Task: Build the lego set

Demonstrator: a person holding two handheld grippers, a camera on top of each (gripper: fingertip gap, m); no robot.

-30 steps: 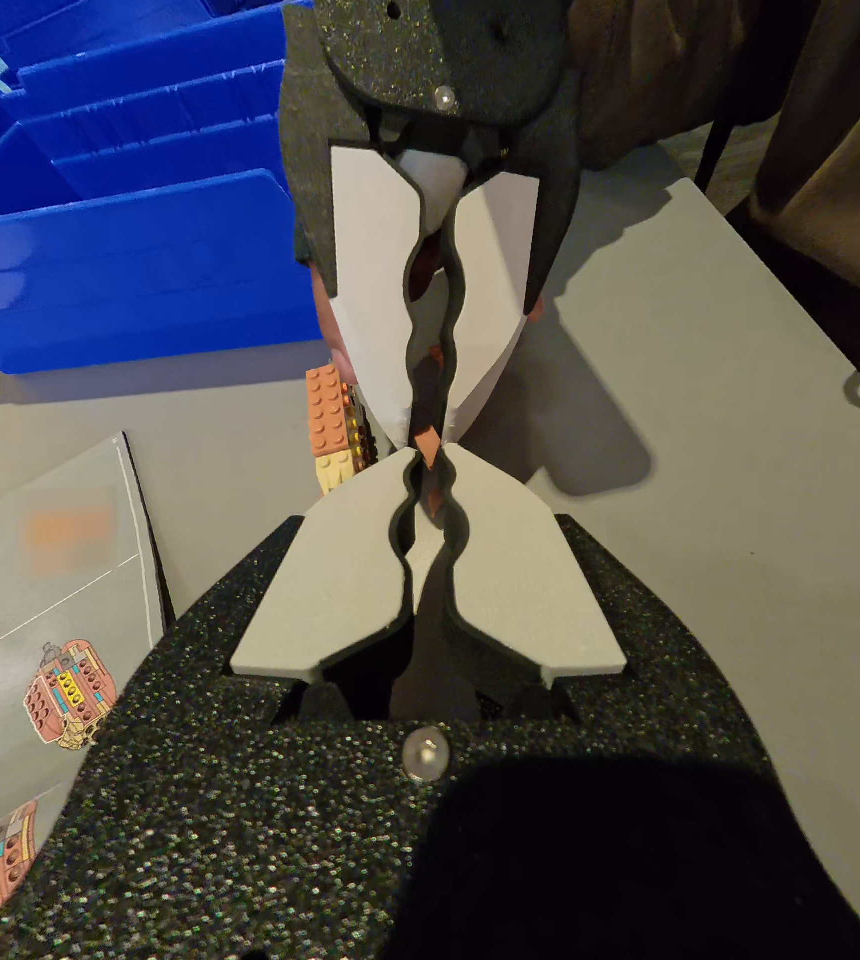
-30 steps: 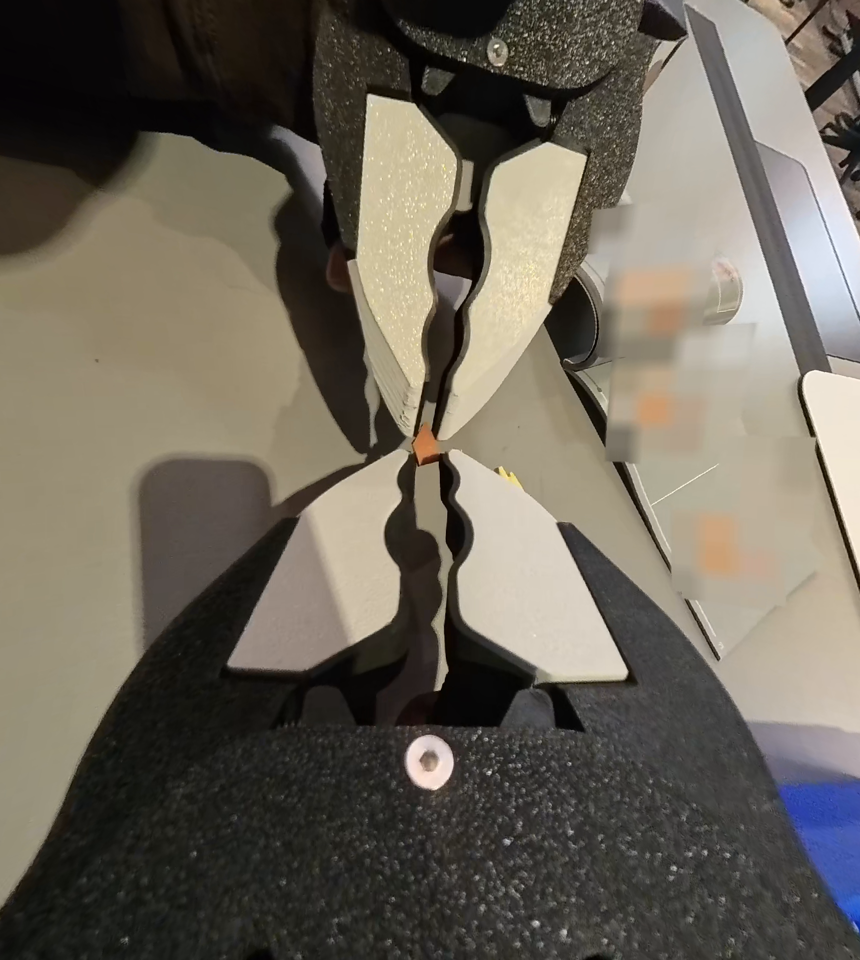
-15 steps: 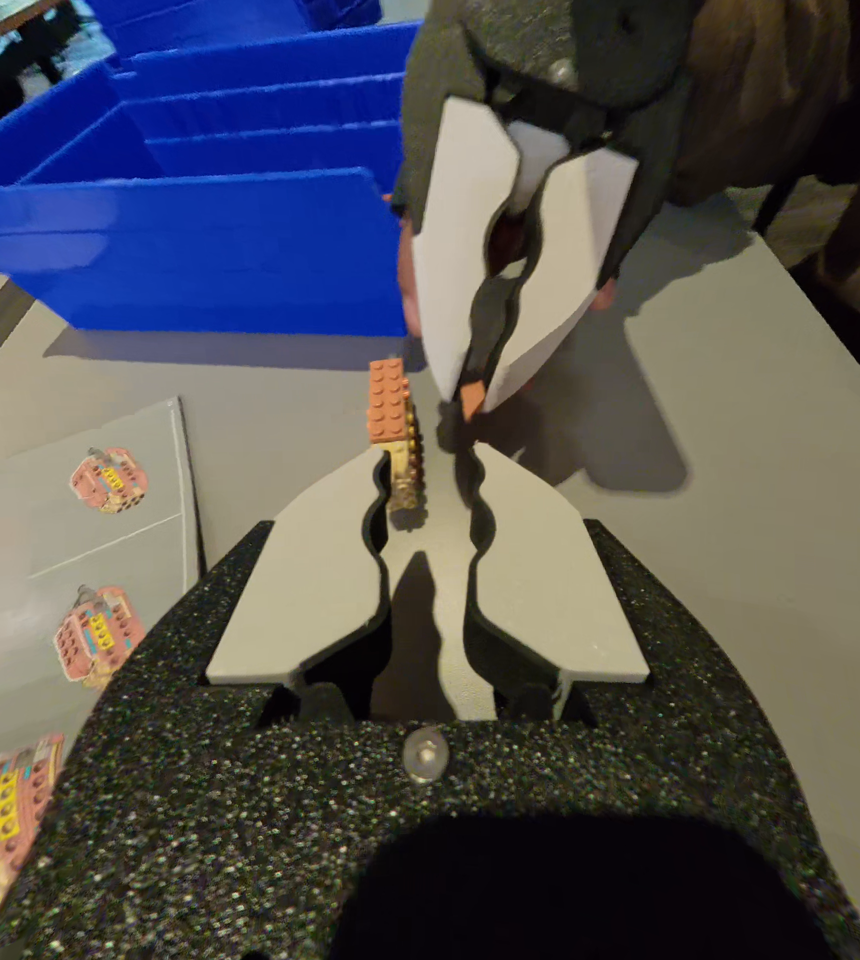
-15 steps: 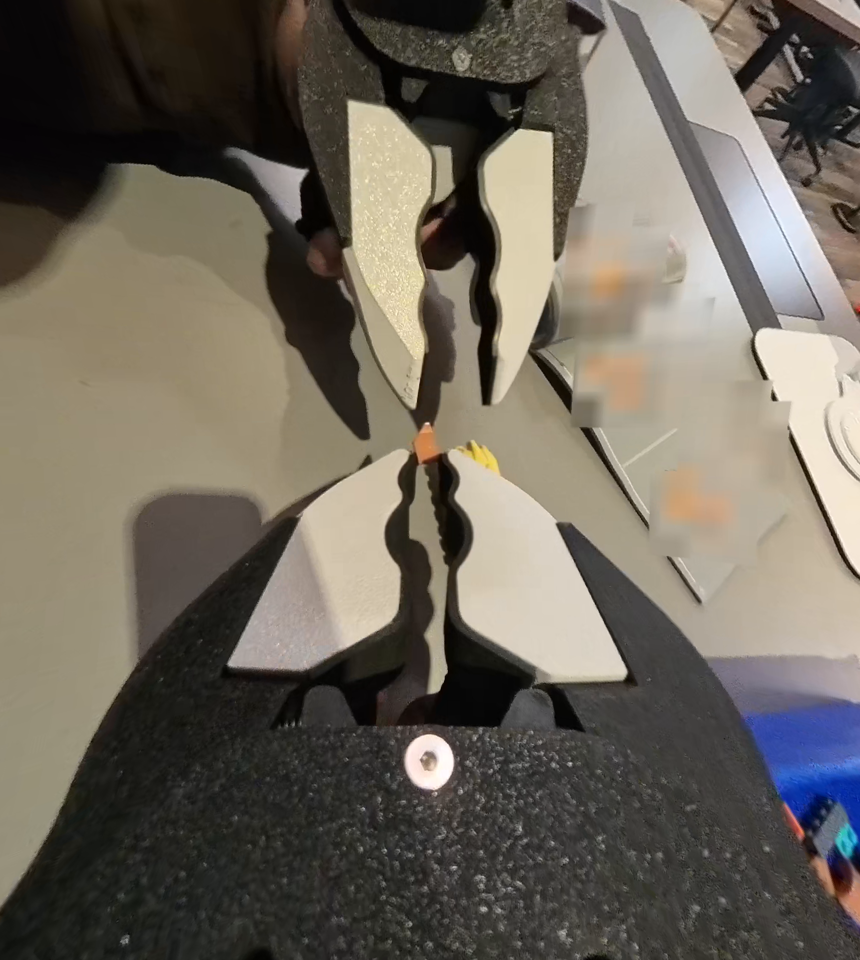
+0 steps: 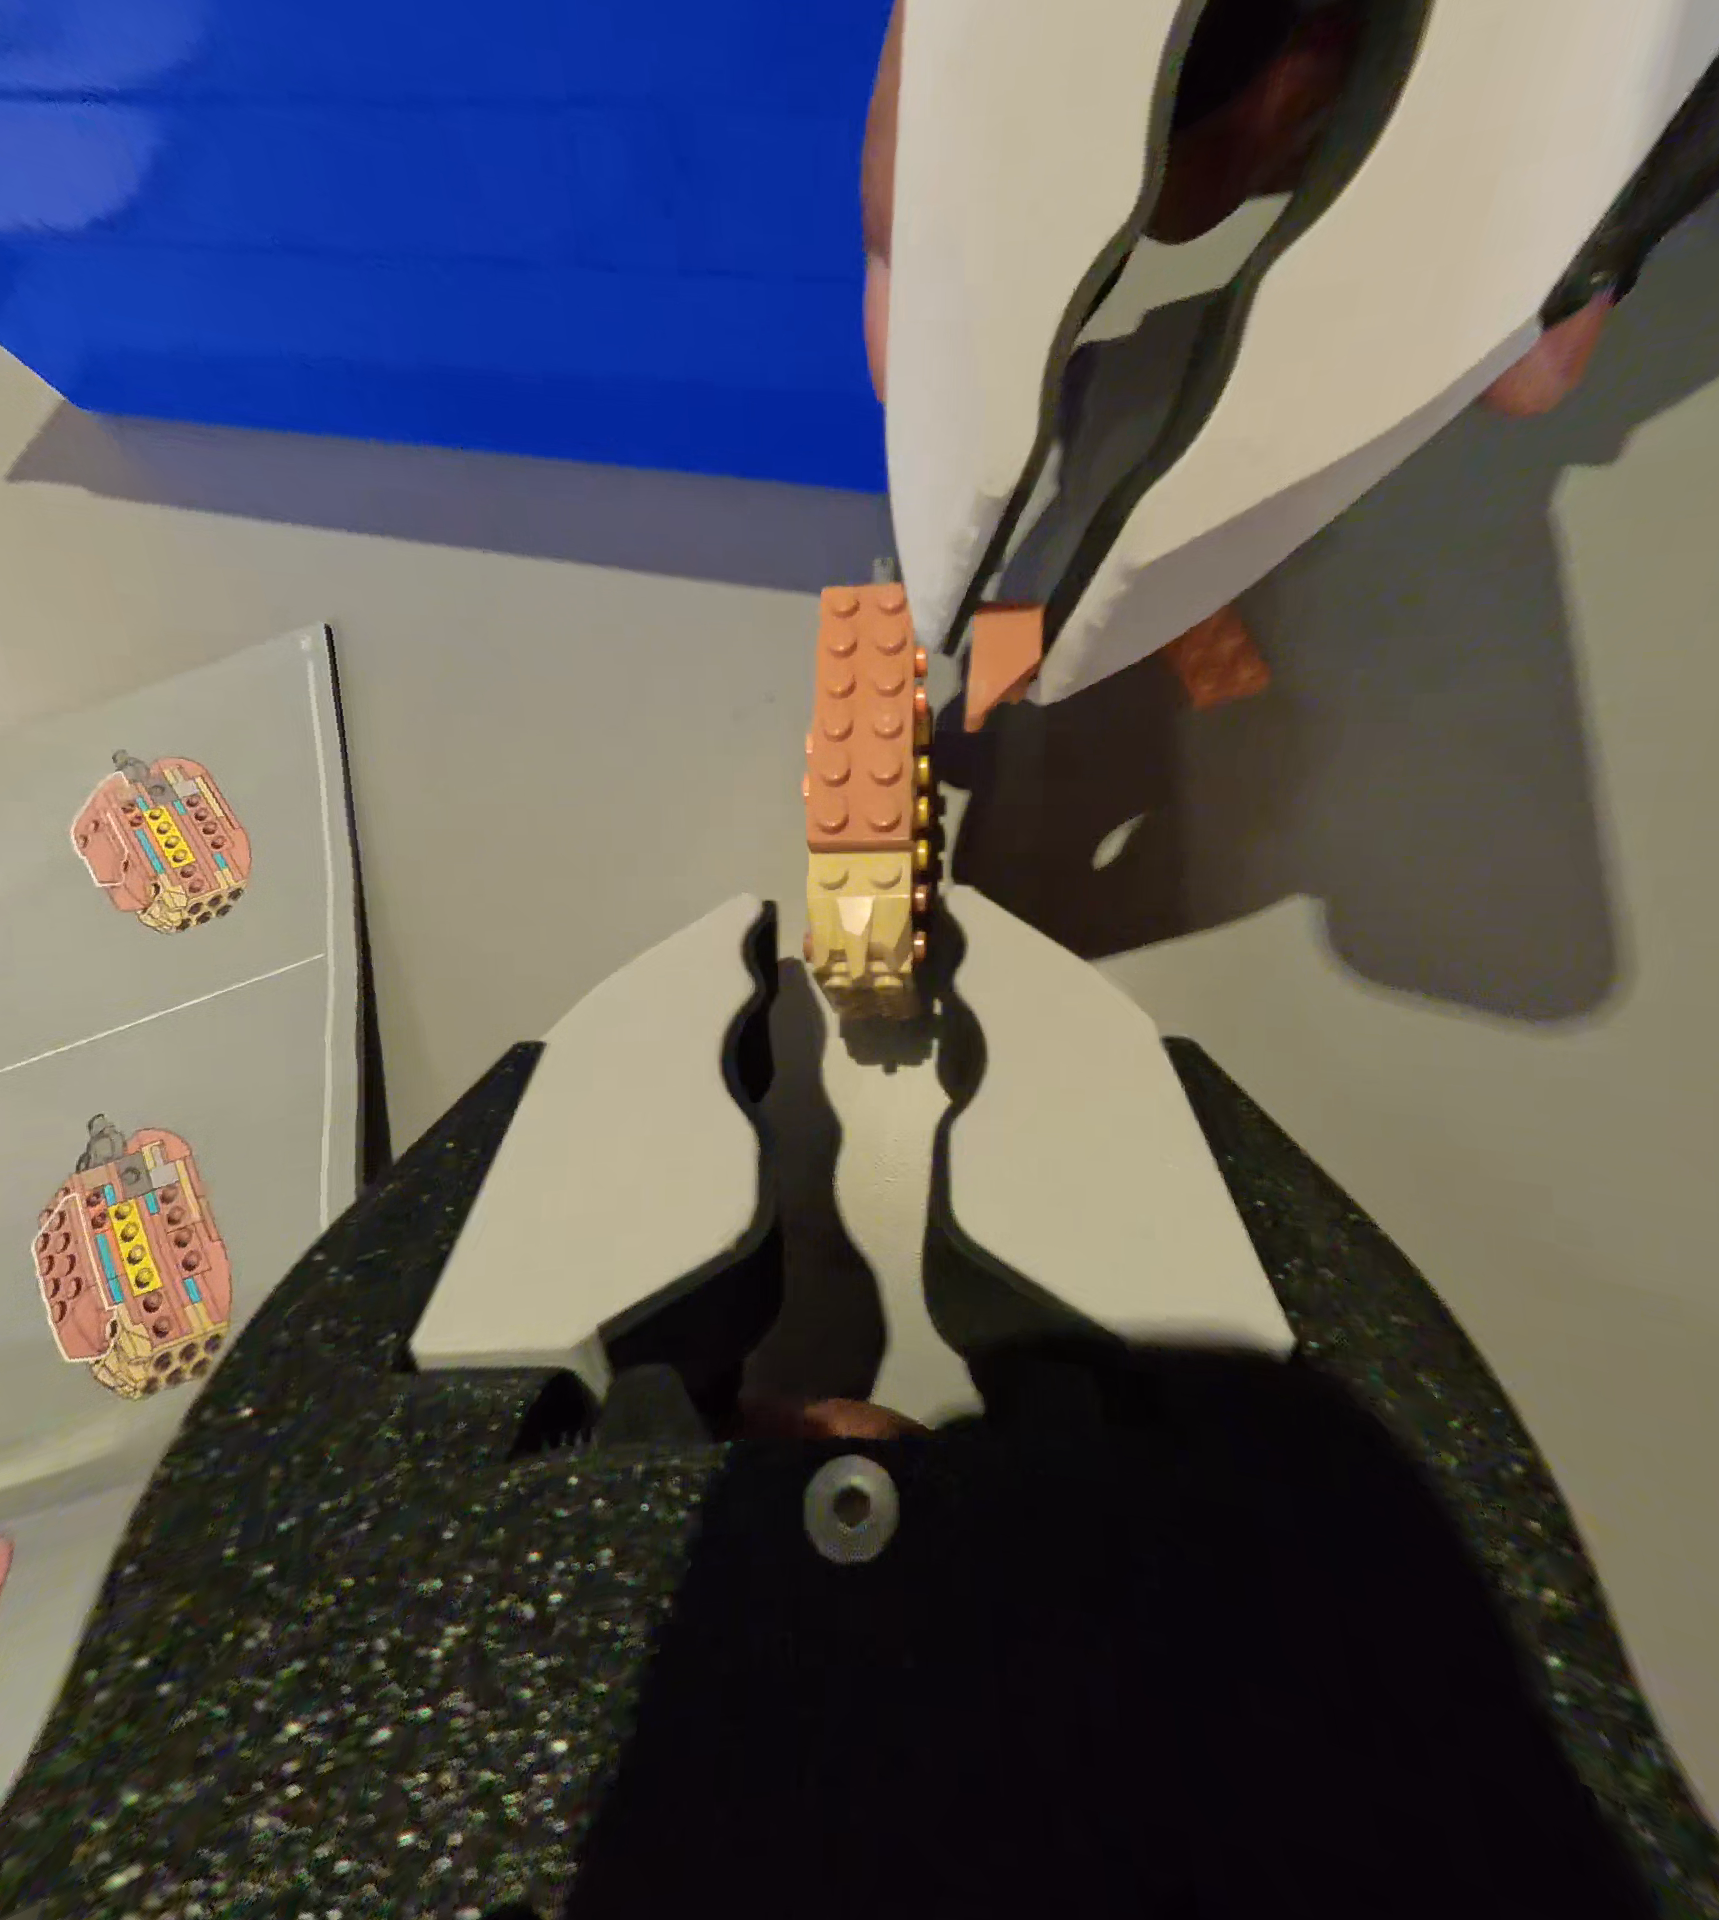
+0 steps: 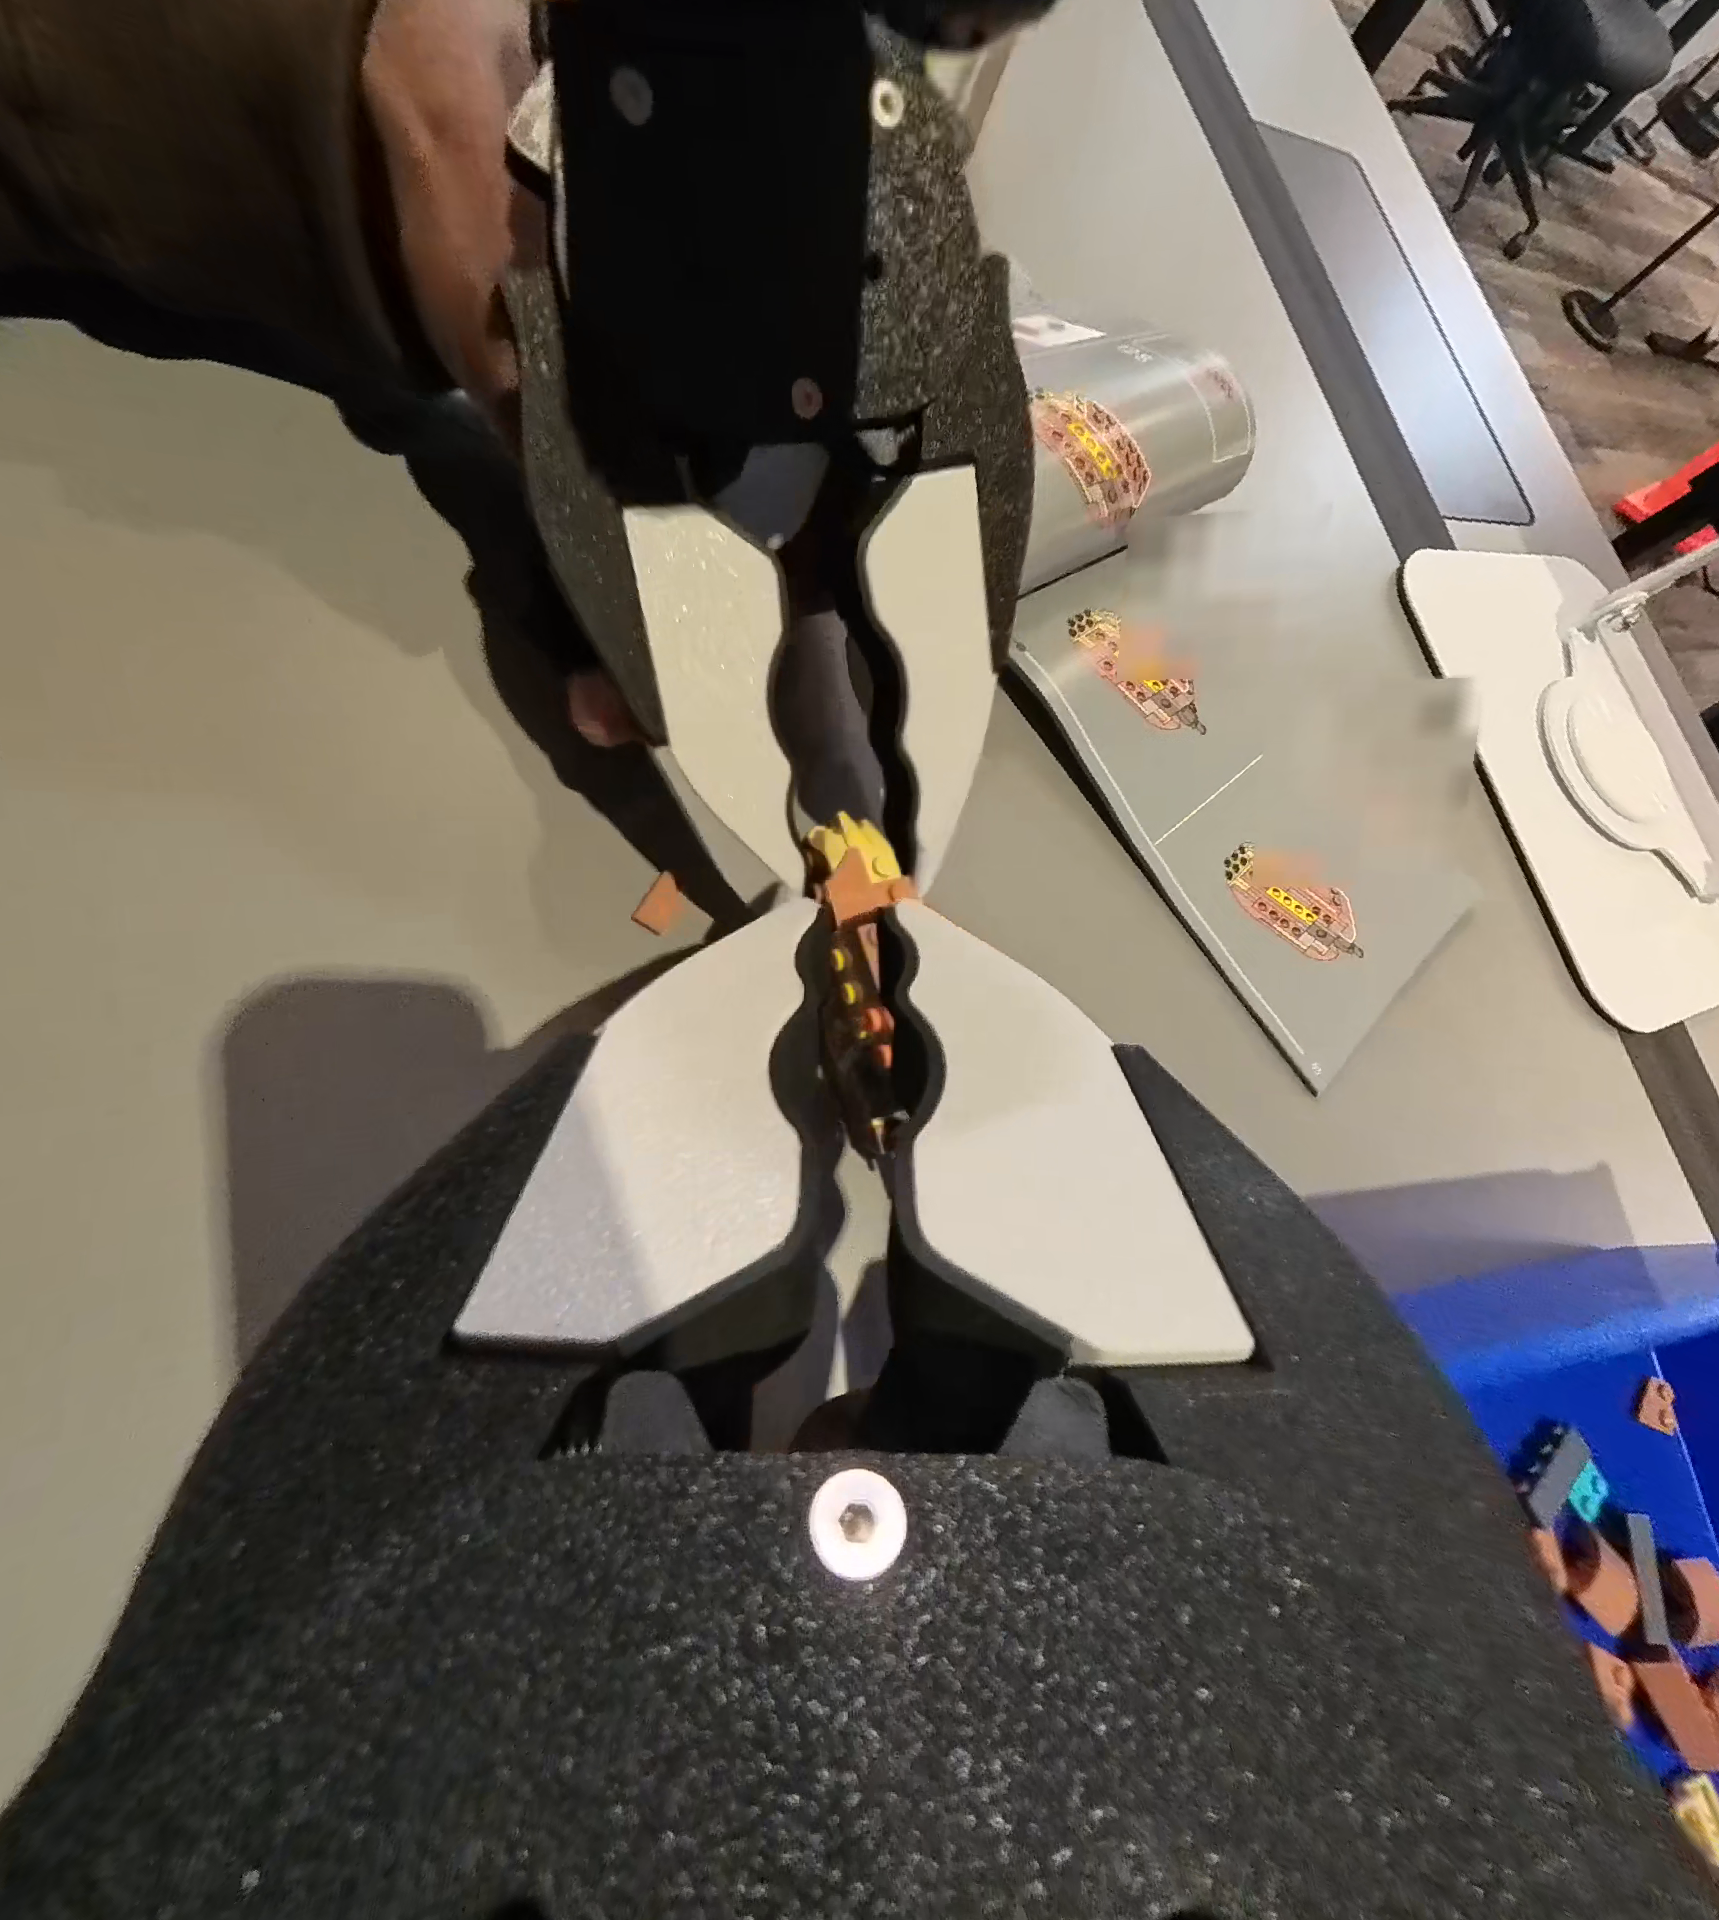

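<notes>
Seating the small brown slope on the upright model

Right gripper (image 5: pixel 1006 665) pinches the slope (image 5: pixel 1003 649) at the model's (image 5: pixel 865 769) 2 o'clock; left gripper (image 5: pixel 860 930), parted, straddles its tan end: clamp first, then press squarely

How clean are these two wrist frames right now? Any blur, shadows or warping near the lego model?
Left wrist view: the right gripper is motion-smeared, the lego model is sharp, and hard shadows fall on the table. Right wrist view: the model sits dark between the fingers, and the blue bin corner is blurred; wide-angle bending shows at the edges.
</notes>
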